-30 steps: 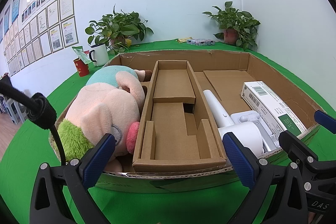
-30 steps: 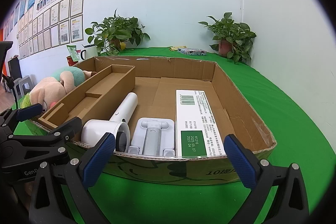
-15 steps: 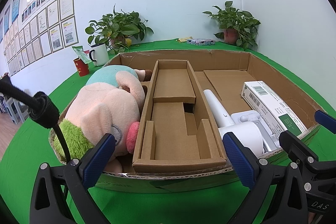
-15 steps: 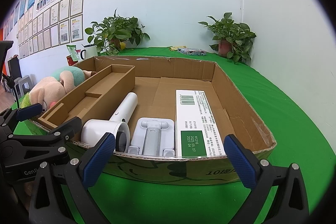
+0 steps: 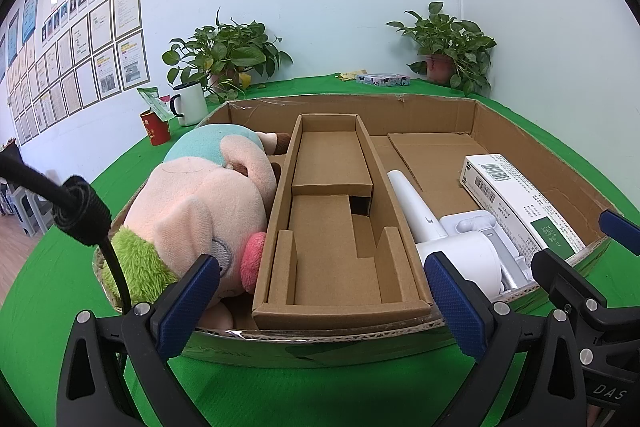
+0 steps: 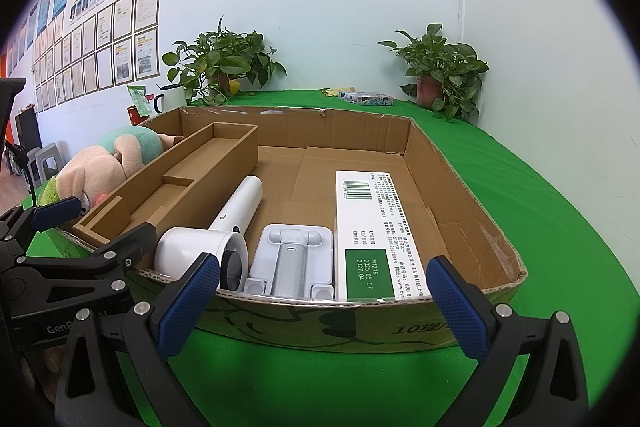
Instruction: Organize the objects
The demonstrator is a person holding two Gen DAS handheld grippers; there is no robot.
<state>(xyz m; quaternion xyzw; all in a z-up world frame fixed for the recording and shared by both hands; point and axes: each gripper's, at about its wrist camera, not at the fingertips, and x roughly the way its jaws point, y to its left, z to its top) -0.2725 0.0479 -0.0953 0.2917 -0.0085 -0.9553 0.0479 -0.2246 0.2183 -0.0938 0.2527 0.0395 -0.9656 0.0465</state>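
LEFT WRIST: left gripper (image 5: 322,301) fingers spread wide, empty, before cardboard tray (image 5: 516,131); approach level, clear the near rim | plush toy (image 5: 196,211) left, cardboard insert (image 5: 336,227) centre | RIGHT WRIST: right gripper (image 6: 324,301) wide open, empty | tray holds hair dryer (image 6: 216,235), white stand (image 6: 294,259), white carton (image 6: 378,231).

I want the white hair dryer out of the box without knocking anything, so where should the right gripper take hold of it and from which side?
Grip the hair dryer by its straight handle, coming down from above with the right gripper open across it. The handle lies flat and slim, pointing away, with bare cardboard around it. The bulky head sits tight between the cardboard insert and the white stand, probably too wide to pinch.
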